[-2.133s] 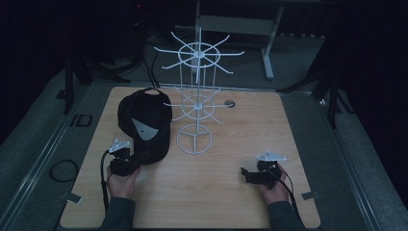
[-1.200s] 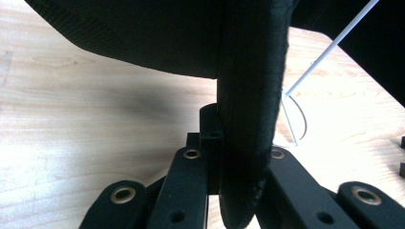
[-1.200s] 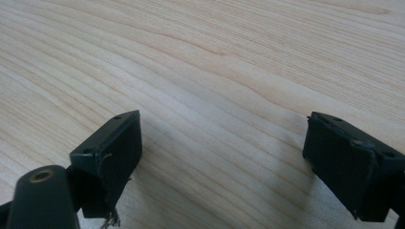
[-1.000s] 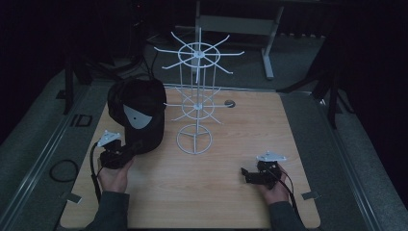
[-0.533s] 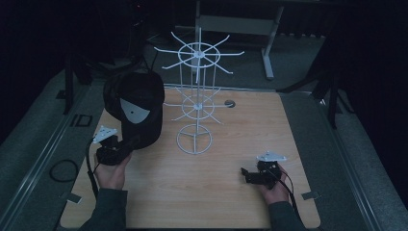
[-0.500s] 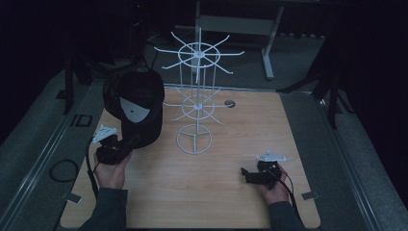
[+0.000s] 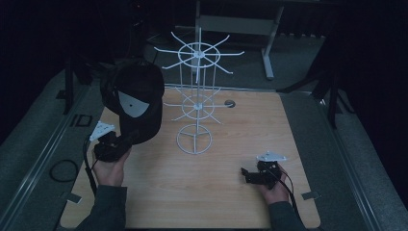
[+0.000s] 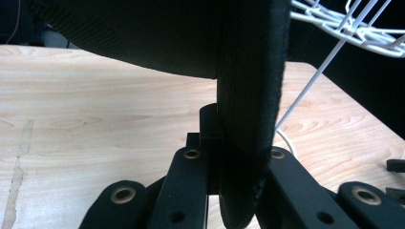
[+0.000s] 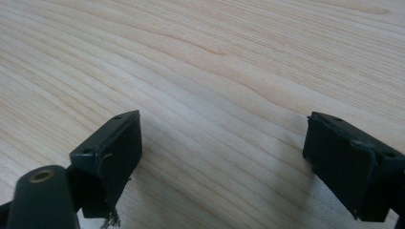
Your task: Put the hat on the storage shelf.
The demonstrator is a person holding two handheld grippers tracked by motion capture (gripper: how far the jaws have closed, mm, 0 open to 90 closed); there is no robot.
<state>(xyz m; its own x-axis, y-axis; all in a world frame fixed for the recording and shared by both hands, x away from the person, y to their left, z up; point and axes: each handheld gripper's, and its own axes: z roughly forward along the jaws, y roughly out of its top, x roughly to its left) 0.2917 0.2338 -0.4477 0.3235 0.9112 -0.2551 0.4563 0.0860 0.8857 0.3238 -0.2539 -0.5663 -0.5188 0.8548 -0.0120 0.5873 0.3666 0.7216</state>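
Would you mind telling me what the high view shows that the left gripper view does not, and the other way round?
High view alone: the whole black cap with its pale patch, the white wire rack down to its ring base, and the right gripper, apart, low over the table. Left gripper view alone: the brim edge pinched between the left gripper jaws. Both share cap, rack wires and wooden tabletop.

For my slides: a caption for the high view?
Left tool lifts a black cap by its brim beside the white wire rack.

Cap [image 8: 191, 38] crown cut off by top edge (left gripper view); brim hides jaw tips.
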